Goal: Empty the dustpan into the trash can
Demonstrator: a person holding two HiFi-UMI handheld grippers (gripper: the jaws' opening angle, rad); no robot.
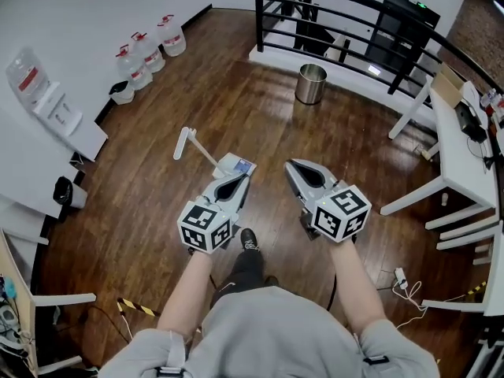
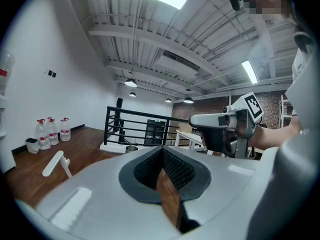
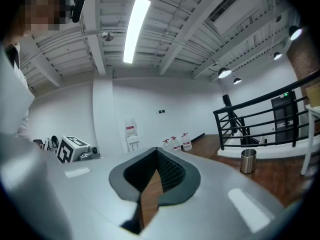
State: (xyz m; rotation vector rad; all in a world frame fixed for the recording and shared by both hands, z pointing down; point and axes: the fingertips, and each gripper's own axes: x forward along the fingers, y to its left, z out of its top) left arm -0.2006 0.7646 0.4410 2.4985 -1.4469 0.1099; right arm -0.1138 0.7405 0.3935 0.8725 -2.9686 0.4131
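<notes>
A dustpan [image 1: 235, 164] with a long white handle [image 1: 191, 142] lies on the wooden floor just ahead of my left gripper [image 1: 239, 181]; its handle [image 2: 54, 163] shows low at the left of the left gripper view. The shiny metal trash can [image 1: 311, 83] stands farther off by the black railing, small in the left gripper view [image 2: 131, 148] and at the right of the right gripper view [image 3: 248, 161]. My left gripper [image 2: 162, 151] is shut and holds nothing. Beside it, my right gripper [image 1: 293, 166] [image 3: 156, 154] is also shut and holds nothing. Both are in the air above the floor.
A black railing [image 1: 339, 22] on a white step runs behind the can. White tables [image 1: 461, 144] stand at the right. Water bottles [image 1: 150, 50] and a dispenser [image 1: 39, 93] line the left wall. A small black bin [image 1: 67, 191] sits at the left. Cables [image 1: 405, 286] lie at lower right.
</notes>
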